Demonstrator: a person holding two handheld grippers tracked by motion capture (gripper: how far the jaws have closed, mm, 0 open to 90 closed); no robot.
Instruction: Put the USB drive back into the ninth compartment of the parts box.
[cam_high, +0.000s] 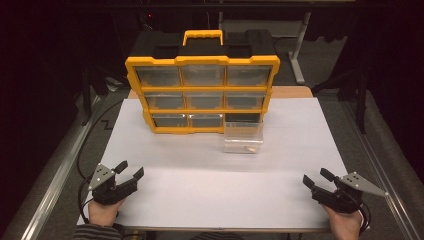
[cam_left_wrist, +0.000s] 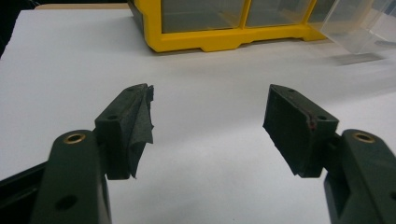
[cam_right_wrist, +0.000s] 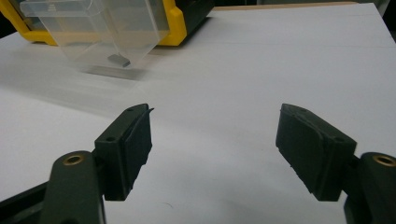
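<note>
A yellow and black organizer cabinet (cam_high: 202, 85) with several clear drawers stands at the back of the white table (cam_high: 220, 195). One clear drawer (cam_high: 243, 136) is pulled out and rests on the table in front of the cabinet's empty bottom right slot; a small dark piece (cam_right_wrist: 118, 60) lies inside it. My left gripper (cam_high: 130, 169) sits at the near left corner, open and holding nothing, and in the left gripper view (cam_left_wrist: 208, 121) bare table shows between its jaws. My right gripper (cam_high: 316, 178) rests at the near right, also open (cam_right_wrist: 215, 140) and holding nothing.
Beyond the table are a dark floor and a grey desk leg (cam_high: 299, 45). A black cable (cam_high: 95, 130) runs along the table's left edge. Wide white surface lies between both grippers and the cabinet (cam_left_wrist: 224, 28).
</note>
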